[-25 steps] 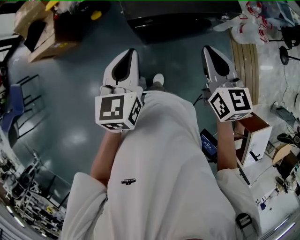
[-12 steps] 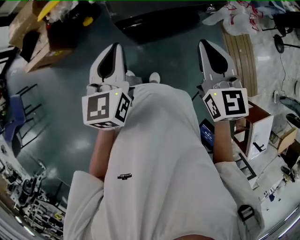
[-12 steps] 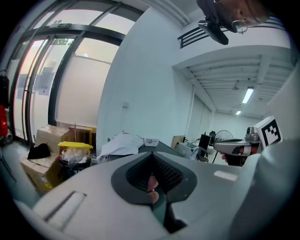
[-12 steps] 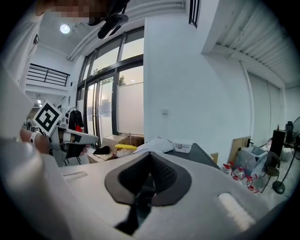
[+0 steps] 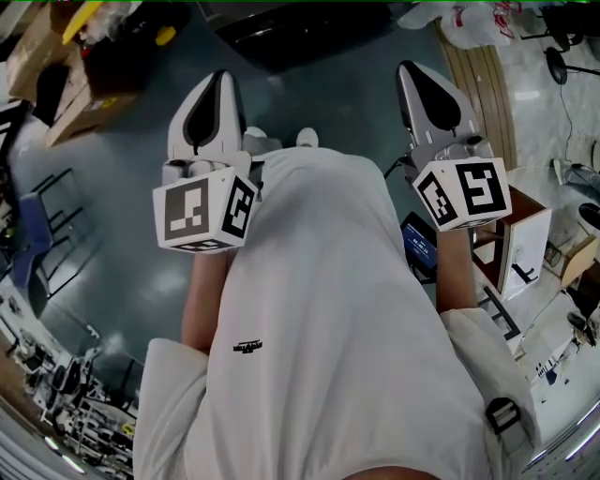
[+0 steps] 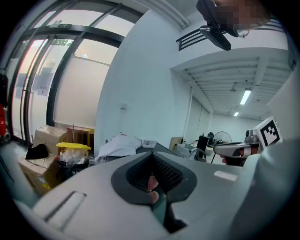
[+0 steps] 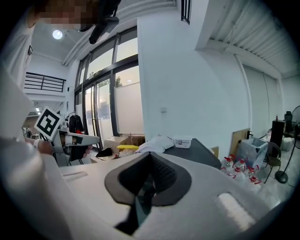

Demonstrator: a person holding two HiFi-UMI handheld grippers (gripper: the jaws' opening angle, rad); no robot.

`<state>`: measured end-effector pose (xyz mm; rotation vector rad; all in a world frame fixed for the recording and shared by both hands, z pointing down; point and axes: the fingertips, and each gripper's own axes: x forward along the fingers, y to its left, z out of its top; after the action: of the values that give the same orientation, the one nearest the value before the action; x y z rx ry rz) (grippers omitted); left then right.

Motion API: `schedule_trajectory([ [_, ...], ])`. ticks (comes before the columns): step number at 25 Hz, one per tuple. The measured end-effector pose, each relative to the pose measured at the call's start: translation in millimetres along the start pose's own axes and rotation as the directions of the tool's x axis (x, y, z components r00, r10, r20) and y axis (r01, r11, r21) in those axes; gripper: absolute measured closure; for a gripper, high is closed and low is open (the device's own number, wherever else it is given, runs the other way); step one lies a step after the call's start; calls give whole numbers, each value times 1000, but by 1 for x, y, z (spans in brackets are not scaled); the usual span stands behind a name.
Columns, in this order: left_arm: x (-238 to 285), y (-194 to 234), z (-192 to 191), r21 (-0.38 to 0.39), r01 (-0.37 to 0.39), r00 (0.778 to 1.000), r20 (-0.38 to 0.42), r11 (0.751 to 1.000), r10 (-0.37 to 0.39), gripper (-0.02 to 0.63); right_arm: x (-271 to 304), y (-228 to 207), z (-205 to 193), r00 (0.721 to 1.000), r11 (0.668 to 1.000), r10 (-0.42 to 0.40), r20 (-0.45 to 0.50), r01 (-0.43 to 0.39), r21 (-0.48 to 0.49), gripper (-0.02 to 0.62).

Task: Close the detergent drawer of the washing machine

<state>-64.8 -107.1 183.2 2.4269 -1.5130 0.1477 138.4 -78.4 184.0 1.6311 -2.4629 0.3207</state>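
I see no detergent drawer in any view. A dark-topped machine [image 5: 309,33] stands at the far edge of the head view, across grey floor. The same dark top [image 7: 197,150] carries a white cloth and a small box. My left gripper [image 5: 214,89] is held at chest height, pointing forward, its jaws pressed together with nothing held. My right gripper [image 5: 424,80] is level with it on the right, also shut and empty. In the left gripper view the left gripper [image 6: 152,180] shows closed pads. The right gripper [image 7: 149,180] looks the same in its own view.
Cardboard boxes [image 5: 75,75] and a yellow-lidded bin [image 6: 72,147] stand at the far left. Wooden planks [image 5: 483,94] and plastic bags [image 5: 469,19] lie at the far right. A white open box [image 5: 520,244] is beside my right arm. Clutter lines the left wall.
My left gripper has drifted left, widening the gap between the two grippers. The dark machine has slid toward the top edge of the head view. Both grippers stay shut.
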Motion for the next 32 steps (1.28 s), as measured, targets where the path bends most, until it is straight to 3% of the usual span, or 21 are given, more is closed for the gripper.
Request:
schedule_trajectory([
  [32,-7,-15,-14,-4,27,999,-28,1000,-27,589,-9,13,2,1000,1000,9,16,-8,-8,594],
])
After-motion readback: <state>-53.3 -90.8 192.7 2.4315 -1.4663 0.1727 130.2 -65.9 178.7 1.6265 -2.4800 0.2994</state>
